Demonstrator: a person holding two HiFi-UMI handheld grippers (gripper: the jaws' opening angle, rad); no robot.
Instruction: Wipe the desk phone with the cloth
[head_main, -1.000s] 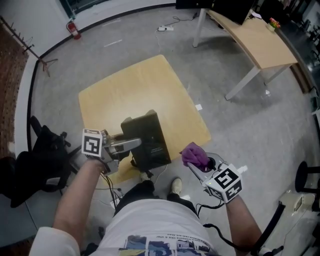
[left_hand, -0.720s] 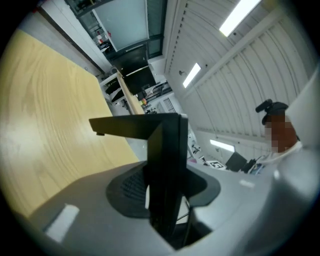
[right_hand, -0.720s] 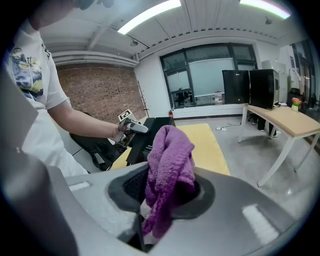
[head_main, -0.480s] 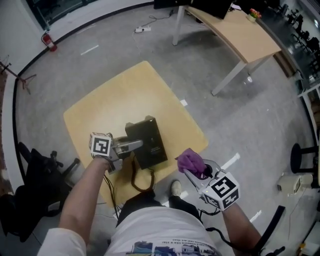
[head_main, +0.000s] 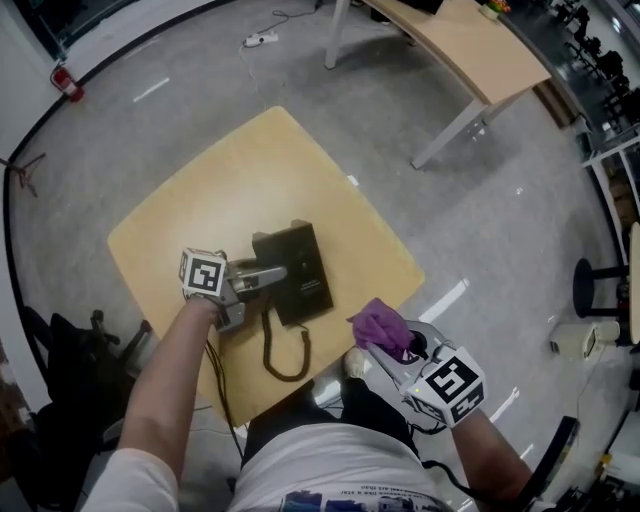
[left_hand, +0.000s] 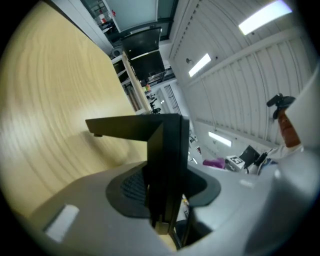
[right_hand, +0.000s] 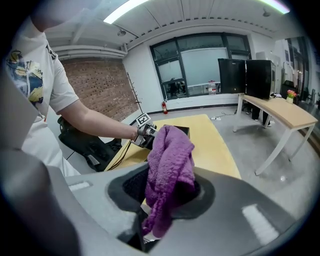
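Note:
A black desk phone (head_main: 298, 270) lies on the light wooden table (head_main: 250, 170), its coiled cord (head_main: 285, 352) looping toward the near edge. My left gripper (head_main: 268, 276) comes in from the left and is shut on the phone's left edge. In the left gripper view the black body (left_hand: 165, 160) stands upright between the jaws. My right gripper (head_main: 388, 342) hovers off the table's near right corner, shut on a bunched purple cloth (head_main: 382, 323). The cloth (right_hand: 170, 165) hangs out of the jaws in the right gripper view, apart from the phone.
A second, longer desk (head_main: 470, 50) stands at the back right on the grey floor. A black office chair (head_main: 60, 370) sits to the left, a stool (head_main: 600, 290) to the right. A power strip (head_main: 255, 40) and a fire extinguisher (head_main: 62, 80) lie farther off.
The left gripper has come down with the phone, which now sits farther in from the near edge. The cord now rests on the tabletop. The right gripper still holds the cloth and shifted slightly.

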